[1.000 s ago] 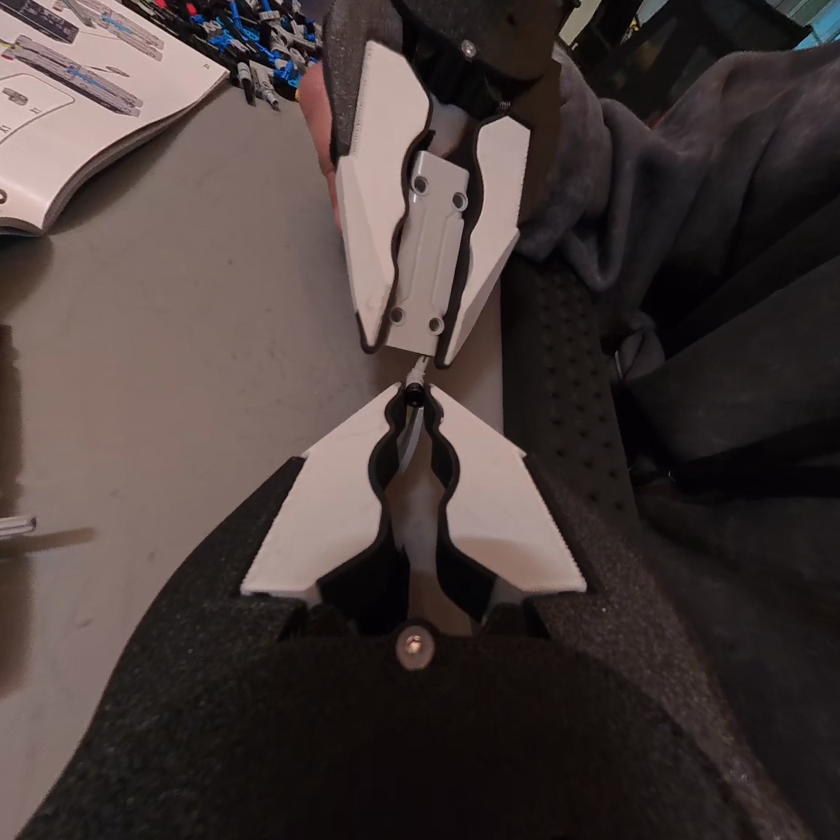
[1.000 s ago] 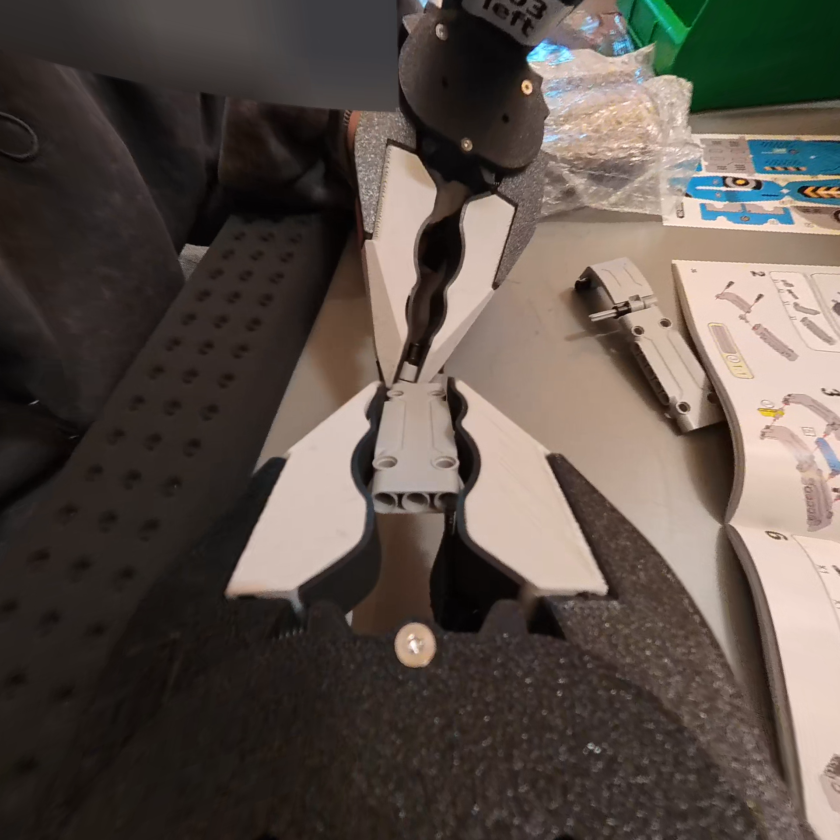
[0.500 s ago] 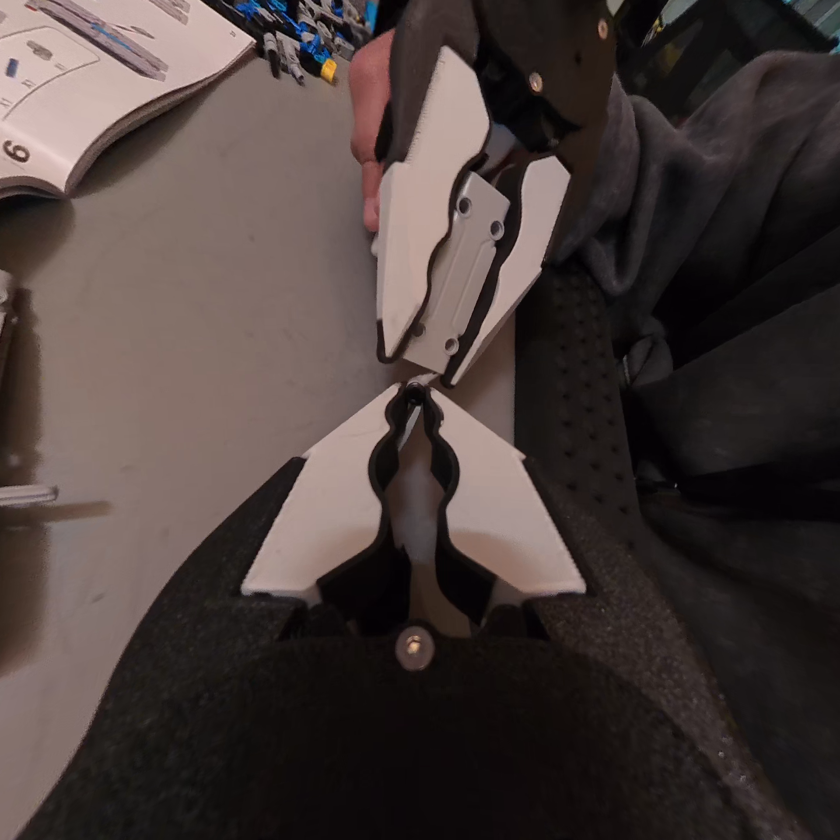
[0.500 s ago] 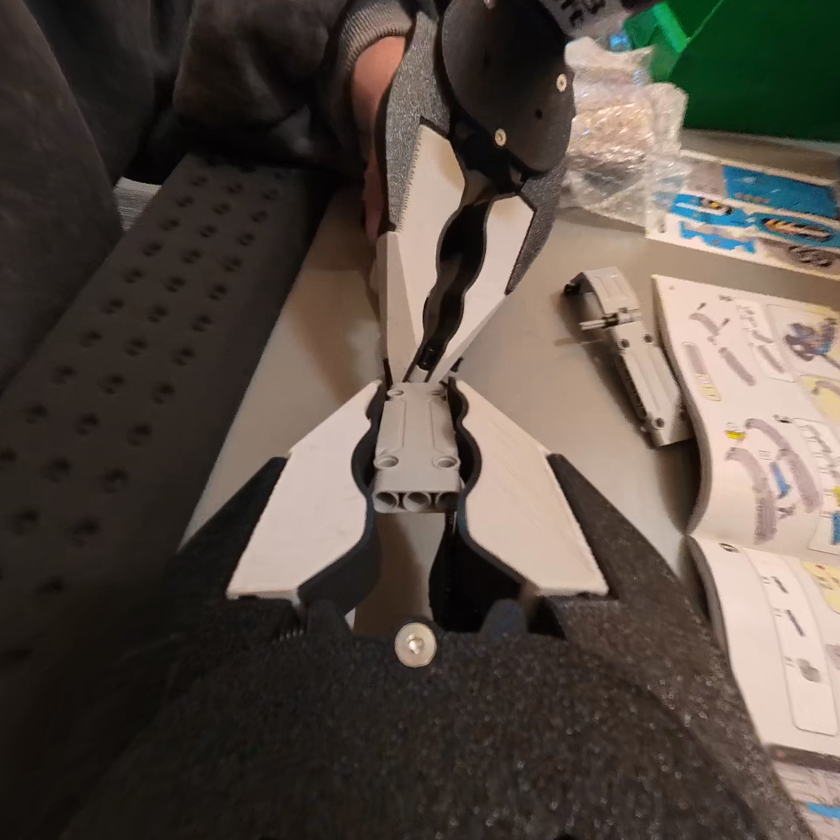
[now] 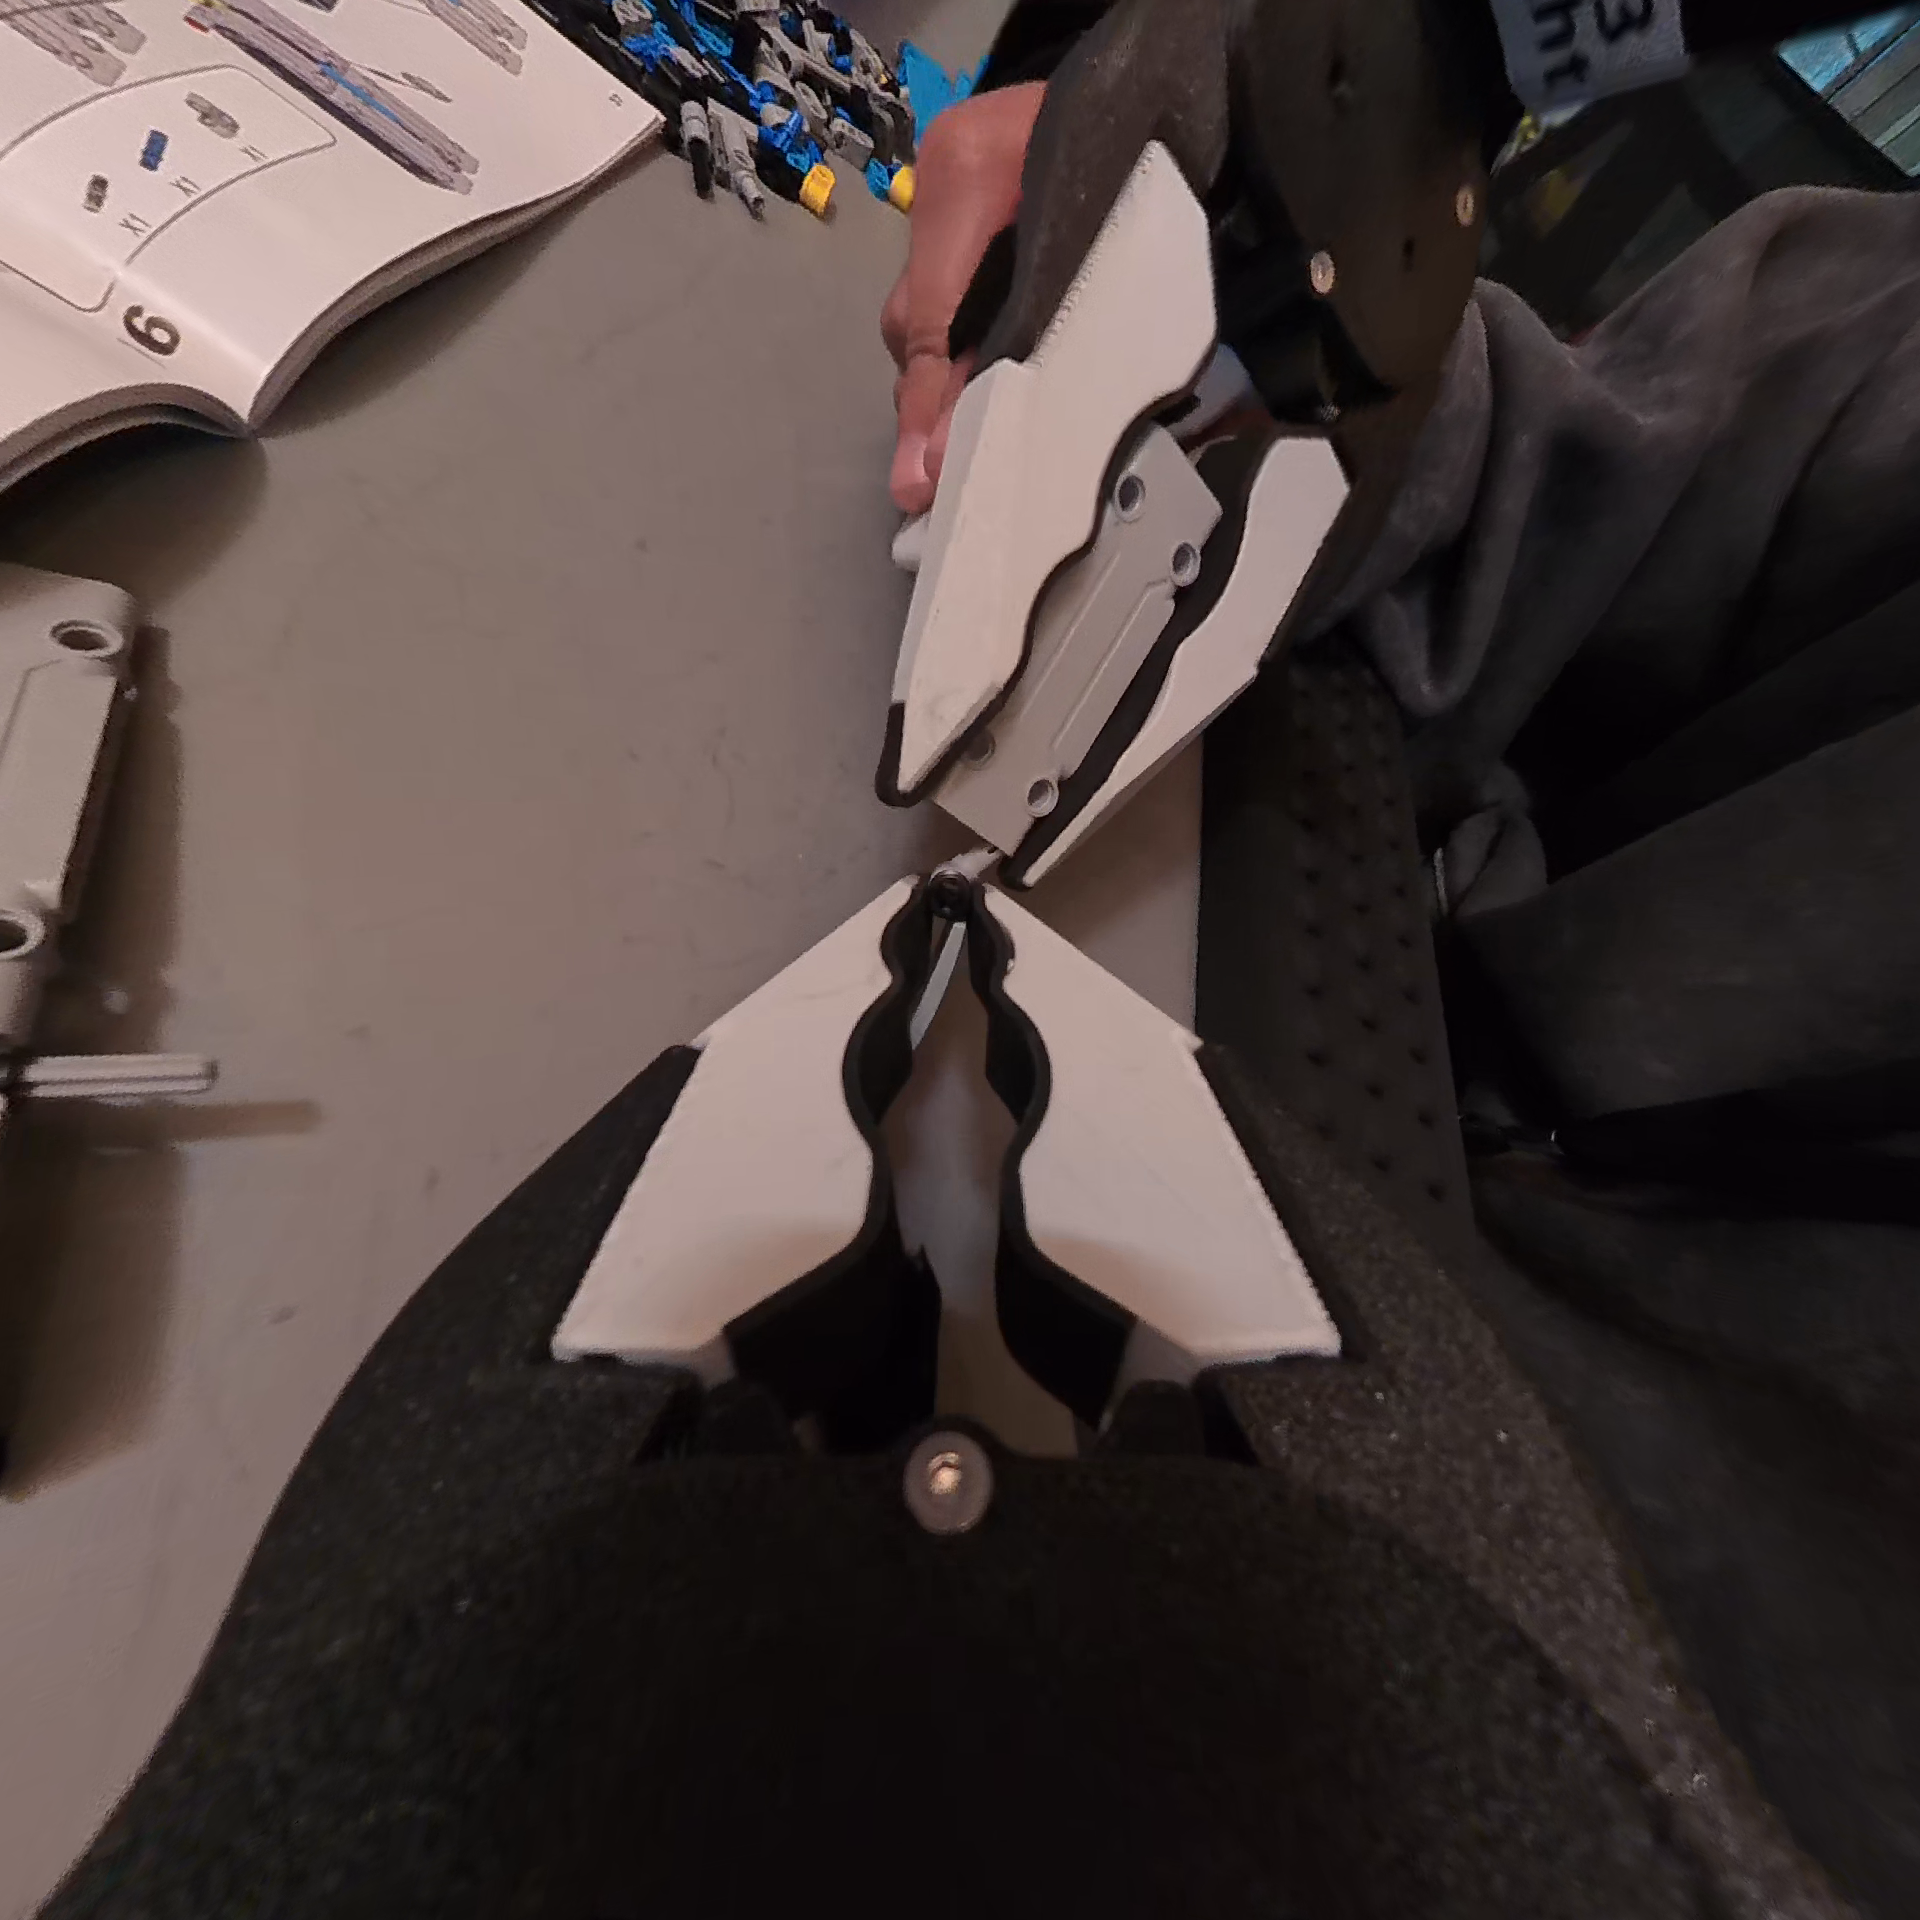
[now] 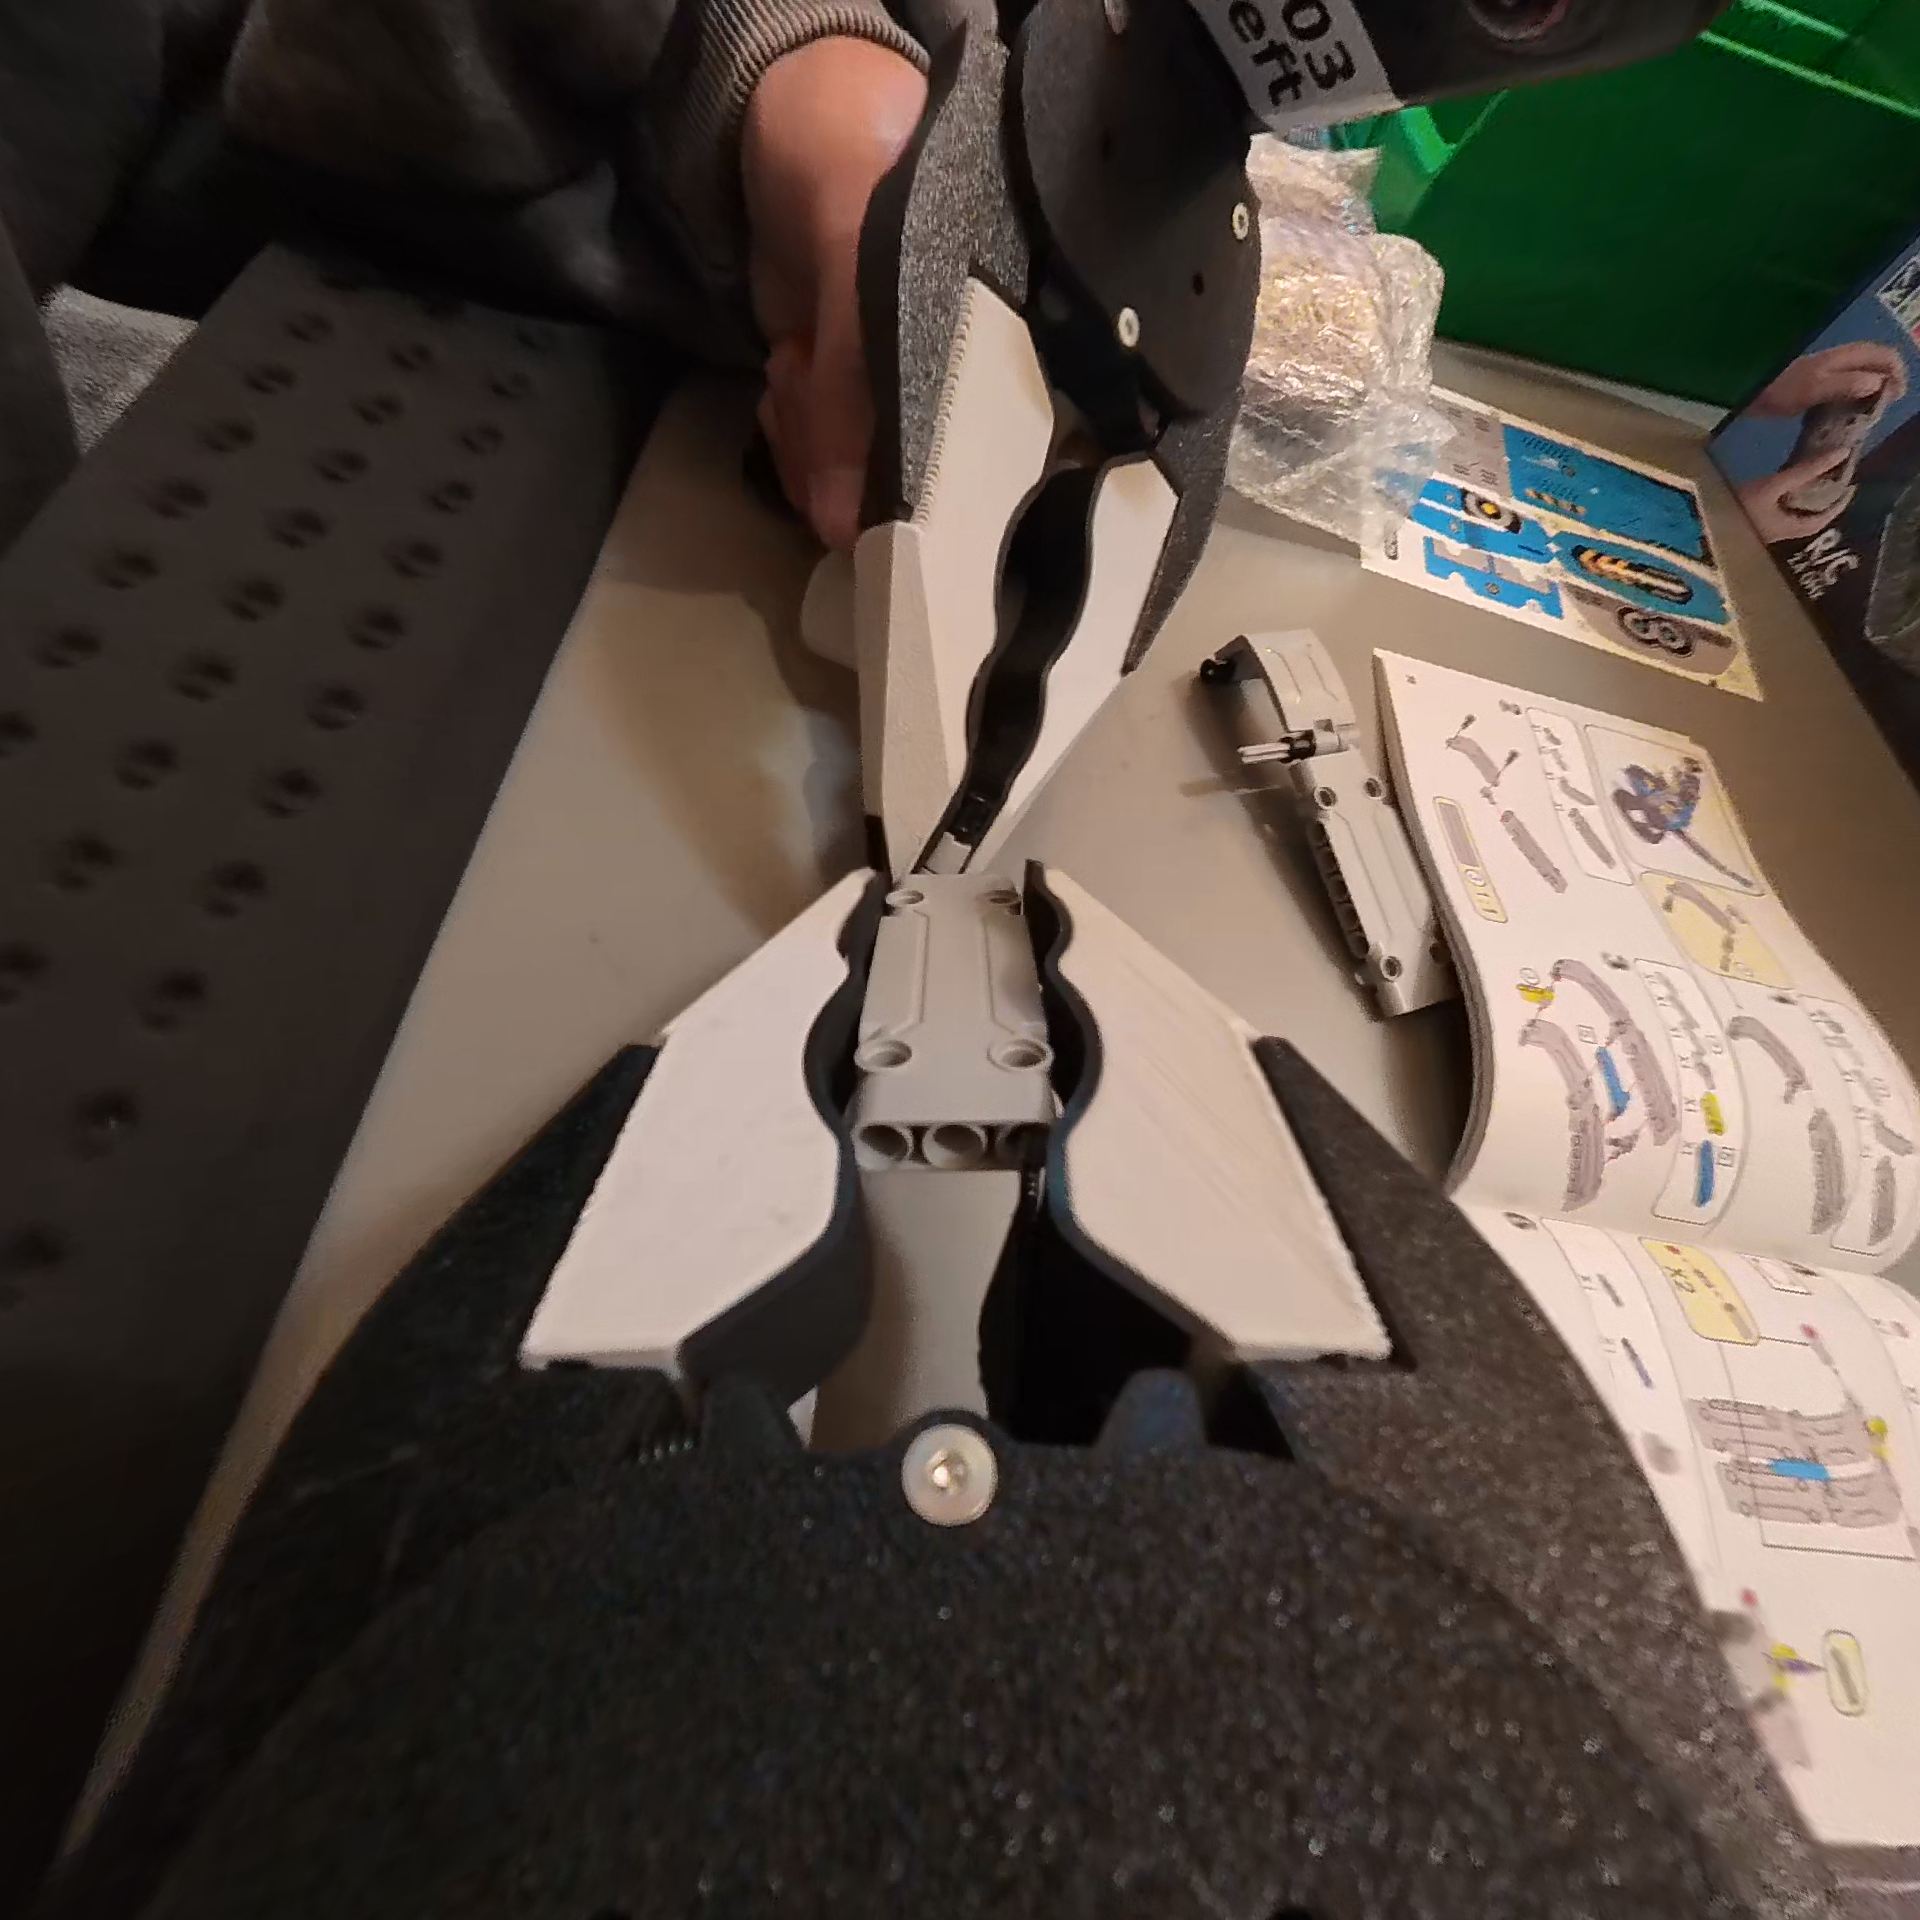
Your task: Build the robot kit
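1. Left wrist view: the left gripper (image 5: 948,902) has its jaws closed to a narrow slit on a thin pin (image 5: 943,940), a pale shaft with a black collar at the fingertips. The pin's long axis runs forward along the fingers.
2. Left wrist view: the right gripper (image 5: 961,831) faces it from directly ahead, tilted to the right, with its jaws clamped on the long sides of a grey beam block (image 5: 1101,644). The block's near end face lies just beyond the pin tip; whether they touch cannot be told here.
3. Left wrist view: on the grey table (image 5: 499,727) lie an open instruction booklet (image 5: 260,208) at upper left, a heap of small blue and black parts (image 5: 790,94) behind it, and a second grey assembly (image 5: 52,748) at the left edge, all well apart from the jaws.
4. Right wrist view: the block (image 6: 951,997) sits lengthwise between the right gripper's fingers, with three round sockets at its near end and its far end level with the fingertips (image 6: 831,914).
5. Right wrist view: the left gripper (image 6: 951,842) comes in from ahead and above, nearly in line with the block's long axis, its pin end (image 6: 961,831) at the block's far face. A hand (image 6: 821,312) grips its handle.
6. Right wrist view: to the right lie the grey assembly (image 6: 1340,821), the booklet (image 6: 1662,1039), a blue sticker sheet (image 6: 1558,561), a crumpled clear bag (image 6: 1330,353) and a green bin (image 6: 1662,208).
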A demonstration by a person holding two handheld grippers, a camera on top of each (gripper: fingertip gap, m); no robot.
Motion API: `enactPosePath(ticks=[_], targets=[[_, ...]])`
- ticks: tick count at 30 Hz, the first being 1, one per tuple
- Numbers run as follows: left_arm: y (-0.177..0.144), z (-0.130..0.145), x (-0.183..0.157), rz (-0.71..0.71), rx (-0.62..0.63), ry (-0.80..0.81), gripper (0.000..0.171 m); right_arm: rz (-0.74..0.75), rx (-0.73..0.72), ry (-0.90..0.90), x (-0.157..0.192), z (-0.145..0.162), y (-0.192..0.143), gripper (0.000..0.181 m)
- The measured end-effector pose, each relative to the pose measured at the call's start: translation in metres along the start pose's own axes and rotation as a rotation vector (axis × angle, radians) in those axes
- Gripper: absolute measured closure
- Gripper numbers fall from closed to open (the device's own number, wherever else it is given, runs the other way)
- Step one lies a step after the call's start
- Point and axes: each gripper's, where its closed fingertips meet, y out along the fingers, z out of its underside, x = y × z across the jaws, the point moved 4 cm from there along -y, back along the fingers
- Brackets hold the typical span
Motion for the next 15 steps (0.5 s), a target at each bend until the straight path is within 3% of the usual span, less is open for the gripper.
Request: enactPosePath(ticks=[15], targets=[[-0.0028, -0.0017, 0.0043, -0.037, -0.023, -0.011, 0.168, 0.222, 0.126, -0.286, 0.0023, -0.0055, 0.0037, 0.156]])
